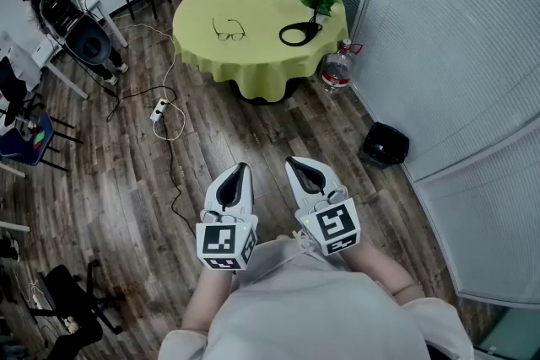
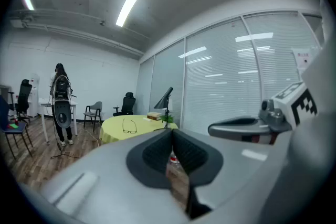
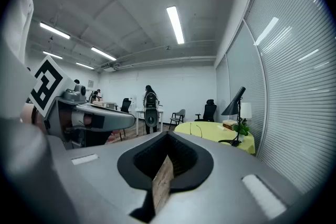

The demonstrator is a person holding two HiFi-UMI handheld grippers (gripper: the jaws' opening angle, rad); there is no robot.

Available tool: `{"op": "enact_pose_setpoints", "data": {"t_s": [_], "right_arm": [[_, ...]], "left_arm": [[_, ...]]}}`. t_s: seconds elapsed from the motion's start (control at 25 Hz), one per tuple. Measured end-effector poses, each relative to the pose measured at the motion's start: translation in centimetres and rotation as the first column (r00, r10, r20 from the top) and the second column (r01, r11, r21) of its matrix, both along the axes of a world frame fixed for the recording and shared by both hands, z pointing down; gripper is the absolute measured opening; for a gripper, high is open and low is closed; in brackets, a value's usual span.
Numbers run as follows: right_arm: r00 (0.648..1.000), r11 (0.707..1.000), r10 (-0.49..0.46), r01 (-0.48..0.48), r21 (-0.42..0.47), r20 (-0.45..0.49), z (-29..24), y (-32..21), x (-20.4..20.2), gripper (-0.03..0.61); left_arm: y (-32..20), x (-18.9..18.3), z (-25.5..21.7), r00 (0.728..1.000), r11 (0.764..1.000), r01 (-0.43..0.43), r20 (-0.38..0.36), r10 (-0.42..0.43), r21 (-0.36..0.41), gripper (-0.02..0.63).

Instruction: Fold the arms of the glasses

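Currently left tool (image 1: 242,169) and right tool (image 1: 292,162) both closed, pads together, holding nothing. Glasses (image 1: 229,31) lie arms unfolded on round yellow surface (image 1: 253,72) at 12 o'clock, well apart from both.

At the lower middle of the frame we see our right gripper (image 3: 168,136) with its jaws pressed together and nothing between them, a sliver of wooden floor (image 3: 163,181) showing below the dark pads (image 3: 185,157). At the left edge our left gripper (image 3: 123,120) points toward the middle, its marker cube (image 3: 46,85) above it. Right of centre we make out the round yellow table (image 3: 210,134) bearing the glasses (image 3: 195,129) and a black lamp (image 3: 235,107), a person (image 3: 150,107) standing at mid-frame.
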State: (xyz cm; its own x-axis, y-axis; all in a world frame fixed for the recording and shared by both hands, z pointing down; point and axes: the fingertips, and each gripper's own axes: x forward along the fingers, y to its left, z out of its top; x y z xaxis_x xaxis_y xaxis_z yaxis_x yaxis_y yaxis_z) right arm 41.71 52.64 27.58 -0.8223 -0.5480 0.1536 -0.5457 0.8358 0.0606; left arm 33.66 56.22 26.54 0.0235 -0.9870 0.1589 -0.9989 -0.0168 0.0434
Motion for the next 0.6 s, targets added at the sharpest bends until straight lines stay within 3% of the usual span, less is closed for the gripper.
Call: {"op": "enact_pose_setpoints", "data": {"t_s": [0.6], "right_arm": [[1.000,0.998,0.000,0.000,-0.060,0.004,1.7,-0.6,-0.3,0.000]], "left_arm": [[-1.0,-0.3,1.6,1.000,0.999,-0.012,-0.004,0.012,-0.044,0.006]]}}
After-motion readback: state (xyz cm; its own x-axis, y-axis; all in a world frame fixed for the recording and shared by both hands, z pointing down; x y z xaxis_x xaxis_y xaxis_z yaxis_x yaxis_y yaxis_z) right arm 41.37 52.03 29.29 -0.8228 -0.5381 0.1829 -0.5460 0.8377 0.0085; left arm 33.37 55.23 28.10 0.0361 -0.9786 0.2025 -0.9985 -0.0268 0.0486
